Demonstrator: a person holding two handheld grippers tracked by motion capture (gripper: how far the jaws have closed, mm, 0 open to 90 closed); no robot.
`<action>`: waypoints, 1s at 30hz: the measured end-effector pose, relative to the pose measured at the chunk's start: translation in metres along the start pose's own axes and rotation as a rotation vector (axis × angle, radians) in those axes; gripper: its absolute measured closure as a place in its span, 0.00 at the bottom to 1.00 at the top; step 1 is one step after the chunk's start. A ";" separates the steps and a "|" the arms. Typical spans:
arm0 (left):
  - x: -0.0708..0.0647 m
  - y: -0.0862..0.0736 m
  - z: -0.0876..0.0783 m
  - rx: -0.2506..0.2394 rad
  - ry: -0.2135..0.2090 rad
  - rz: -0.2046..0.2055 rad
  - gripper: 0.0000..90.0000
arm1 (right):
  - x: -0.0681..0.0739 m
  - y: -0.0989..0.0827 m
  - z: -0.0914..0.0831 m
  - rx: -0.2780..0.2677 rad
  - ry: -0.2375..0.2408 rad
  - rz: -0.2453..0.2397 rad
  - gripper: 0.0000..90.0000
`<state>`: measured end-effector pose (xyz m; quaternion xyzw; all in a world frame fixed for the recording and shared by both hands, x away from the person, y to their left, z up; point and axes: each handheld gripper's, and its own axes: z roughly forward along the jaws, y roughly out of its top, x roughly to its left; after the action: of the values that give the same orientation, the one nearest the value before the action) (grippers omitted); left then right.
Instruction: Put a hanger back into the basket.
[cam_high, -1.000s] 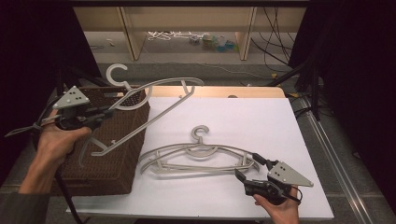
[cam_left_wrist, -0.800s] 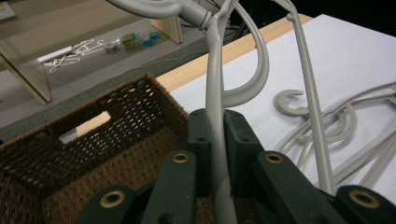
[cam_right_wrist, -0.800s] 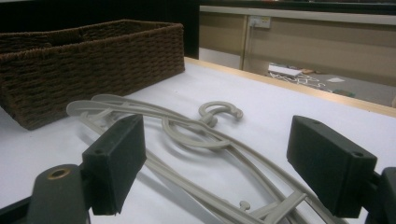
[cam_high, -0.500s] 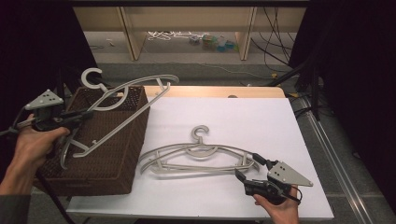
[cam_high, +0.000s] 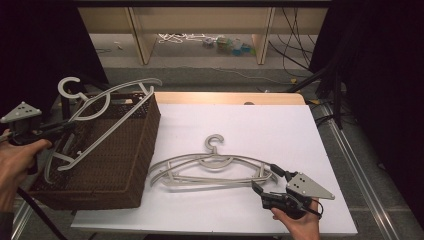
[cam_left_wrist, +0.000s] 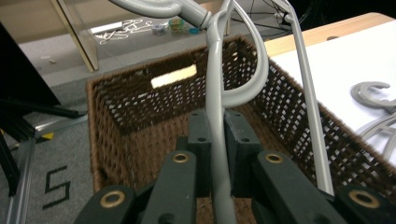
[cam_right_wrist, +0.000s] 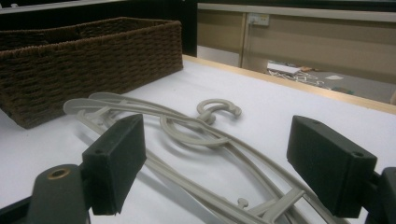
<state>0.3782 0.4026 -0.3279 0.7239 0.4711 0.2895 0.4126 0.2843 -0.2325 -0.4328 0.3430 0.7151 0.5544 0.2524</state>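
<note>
Plainly, these are light, stiff things: each hanger is a thin moulded plastic frame, pale grey, smooth and a little glossy, with a curved shoulder bar, a straight lower bar and an open hook at the top. The held hanger (cam_high: 95, 117) hangs tilted over the open wicker basket (cam_high: 125, 165) at the desk's left edge, its hook up and away from the person, its lower end down inside the basket. The left gripper (cam_left_wrist: 215, 135) has its jaws closed tight on one slim bar of that frame, seen in the left gripper view running up between the two black pads. Such a grip on a round, slick bar will likely let the frame swing or twist, so a hold near a junction of bars looks steadier to me. The basket is dark brown woven fibre, rough, rectangular, with open gaps in its weave where a hook could snag. On the white desk (cam_high: 280, 125) cover, near the front edge, more hangers lie in a flat overlapping pile (cam_high: 212, 167), hooks toward the far edge. The right gripper (cam_high: 270, 187) sits at that pile's right end with its jaws spread wide and nothing between them; the thin shoulder tip there seems the natural place to pinch.
</note>
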 end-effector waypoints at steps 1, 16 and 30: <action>0.002 -0.003 0.000 0.003 0.006 0.003 0.91 | 0.000 0.000 0.000 -0.001 0.004 0.003 0.23; 0.022 -0.026 0.000 0.044 0.049 0.033 0.91 | 0.000 -0.001 0.001 -0.012 0.009 0.018 0.23; 0.023 -0.034 0.014 0.130 0.093 0.103 0.91 | 0.000 -0.001 0.002 -0.011 0.011 0.017 0.23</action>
<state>0.3829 0.4268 -0.3636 0.7583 0.4695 0.3124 0.3271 0.2853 -0.2316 -0.4340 0.3447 0.7104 0.5623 0.2458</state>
